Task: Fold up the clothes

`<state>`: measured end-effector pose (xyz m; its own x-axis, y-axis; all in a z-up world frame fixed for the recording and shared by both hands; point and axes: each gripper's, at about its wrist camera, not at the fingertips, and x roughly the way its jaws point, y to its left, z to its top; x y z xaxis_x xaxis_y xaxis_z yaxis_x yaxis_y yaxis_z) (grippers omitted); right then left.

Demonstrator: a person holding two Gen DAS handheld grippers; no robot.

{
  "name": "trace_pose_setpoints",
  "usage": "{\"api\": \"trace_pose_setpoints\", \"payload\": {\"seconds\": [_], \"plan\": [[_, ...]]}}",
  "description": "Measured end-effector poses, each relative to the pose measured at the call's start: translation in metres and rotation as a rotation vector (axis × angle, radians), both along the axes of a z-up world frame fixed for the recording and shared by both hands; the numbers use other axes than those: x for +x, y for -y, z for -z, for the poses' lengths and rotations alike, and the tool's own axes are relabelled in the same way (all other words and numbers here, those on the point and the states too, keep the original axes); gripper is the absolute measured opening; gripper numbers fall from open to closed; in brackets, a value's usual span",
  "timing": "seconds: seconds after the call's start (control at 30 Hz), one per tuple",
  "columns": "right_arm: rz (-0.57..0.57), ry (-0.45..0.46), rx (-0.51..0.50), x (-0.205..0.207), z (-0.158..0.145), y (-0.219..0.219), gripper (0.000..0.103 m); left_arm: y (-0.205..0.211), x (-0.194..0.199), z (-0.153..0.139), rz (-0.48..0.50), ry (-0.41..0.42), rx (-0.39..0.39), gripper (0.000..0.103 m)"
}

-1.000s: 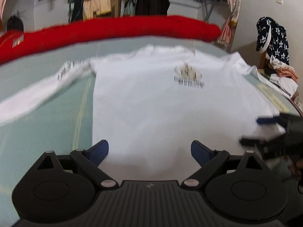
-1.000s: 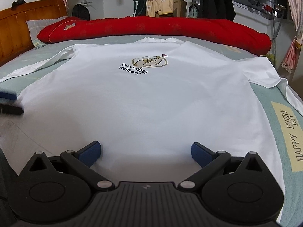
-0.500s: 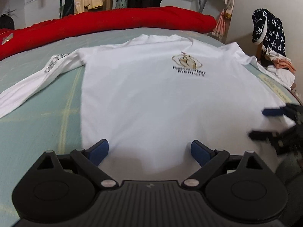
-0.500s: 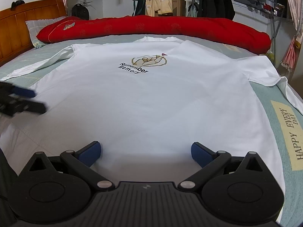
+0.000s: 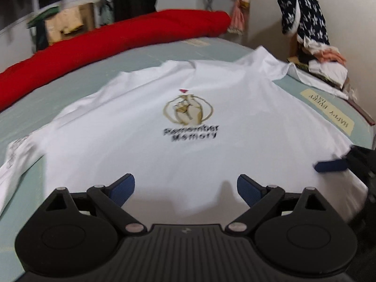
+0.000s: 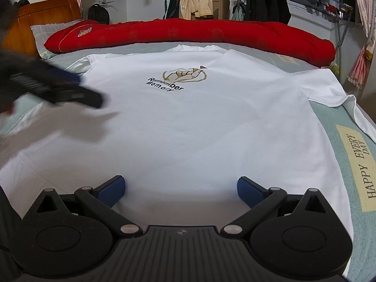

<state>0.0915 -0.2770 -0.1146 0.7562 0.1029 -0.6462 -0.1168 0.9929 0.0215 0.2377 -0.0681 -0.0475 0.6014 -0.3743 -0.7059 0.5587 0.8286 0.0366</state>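
A white long-sleeved shirt (image 5: 188, 155) (image 6: 192, 127) lies flat and face up on the bed, with a gold emblem and the words "Remember Memory" on its chest. My left gripper (image 5: 185, 188) hovers open over the shirt's lower part, nothing between its blue pads. My right gripper (image 6: 181, 189) is also open above the hem near the right side. In the right wrist view the left gripper (image 6: 80, 94) shows as a dark blur over the shirt's left edge. The right gripper (image 5: 333, 164) appears at the right edge of the left wrist view.
A long red bolster (image 6: 188, 35) lies across the far side of the pale green bedsheet (image 6: 340, 122). A wooden headboard (image 6: 40, 21) and a pillow are at the far left. Clothes are piled on a chair (image 5: 315, 54) beside the bed. A clothes rack (image 6: 263, 4) stands behind.
My left gripper has swung right and forward over the shirt, so the chest print now sits centred in its view. The right gripper has barely moved.
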Motion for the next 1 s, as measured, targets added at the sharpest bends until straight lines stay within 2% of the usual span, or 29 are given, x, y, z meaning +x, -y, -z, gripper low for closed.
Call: {"api": "trace_pose_setpoints", "payload": {"seconds": [0.07, 0.2, 0.47, 0.57, 0.67, 0.77, 0.87, 0.97, 1.0], "plan": [[-0.002, 0.002, 0.002, -0.001, 0.000, 0.001, 0.103, 0.007, 0.010, 0.009, 0.014, -0.016, 0.018, 0.094], [-0.009, 0.009, 0.008, -0.002, 0.001, 0.003, 0.103, -0.013, 0.017, 0.019, -0.009, -0.067, -0.047, 0.094], [-0.013, 0.013, 0.010, -0.001, 0.000, 0.003, 0.103, -0.089, 0.029, 0.017, -0.212, -0.111, -0.075, 0.094], [-0.019, 0.011, 0.006, 0.000, 0.000, 0.004, 0.103, -0.092, 0.042, 0.004, -0.200, -0.134, -0.166, 0.094], [-0.024, 0.010, 0.002, 0.000, 0.001, 0.004, 0.103, -0.079, 0.064, -0.004, -0.114, -0.211, -0.354, 0.094], [-0.025, 0.007, 0.002, 0.001, 0.000, 0.004, 0.103, -0.053, 0.089, 0.004, -0.017, -0.311, -0.487, 0.094], [-0.028, 0.005, 0.005, 0.001, 0.001, 0.005, 0.103, -0.041, 0.112, 0.023, -0.026, -0.384, -0.547, 0.094], [-0.033, 0.004, 0.007, 0.001, 0.001, 0.006, 0.103, -0.059, 0.124, 0.028, -0.062, -0.379, -0.597, 0.094], [-0.035, 0.005, 0.007, 0.001, 0.001, 0.007, 0.103, -0.069, 0.125, 0.027, -0.089, -0.361, -0.591, 0.094]]}}
